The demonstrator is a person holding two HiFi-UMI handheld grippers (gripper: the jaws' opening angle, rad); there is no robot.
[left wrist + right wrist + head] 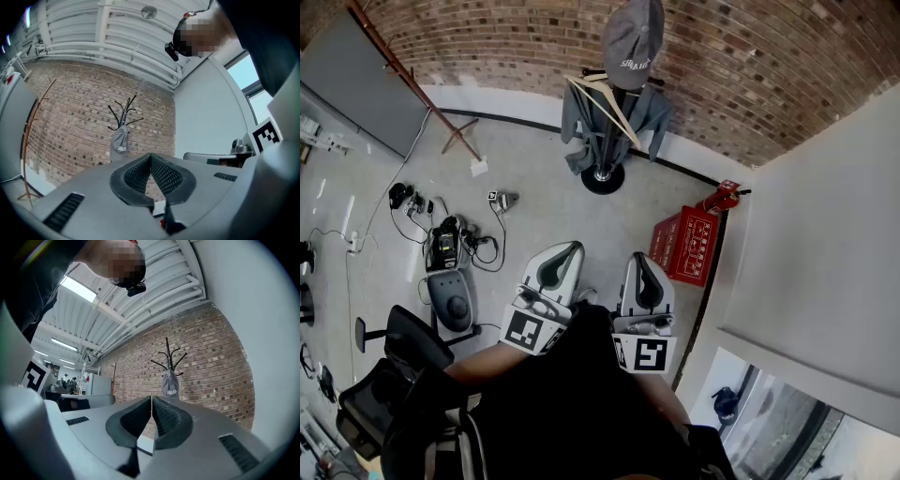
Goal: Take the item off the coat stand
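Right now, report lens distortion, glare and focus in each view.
Head view: fisheye bows the red-brown brick wall into an arc; grey fabric cap sharp. Left gripper view: bright window washes out at right; dark vignette rings the frame. Right gripper view: white ceiling light strip glares; cap small but clear.

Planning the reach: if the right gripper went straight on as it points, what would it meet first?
Probably the grey cap on the coat stand; nothing shows between, though depth is unclear.

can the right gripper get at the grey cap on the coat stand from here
Probably not yet. The right gripper is shut and held close to the person, while the grey cap tops the coat stand across the floor. Nothing blocks the way; it needs stepping closer and opening.
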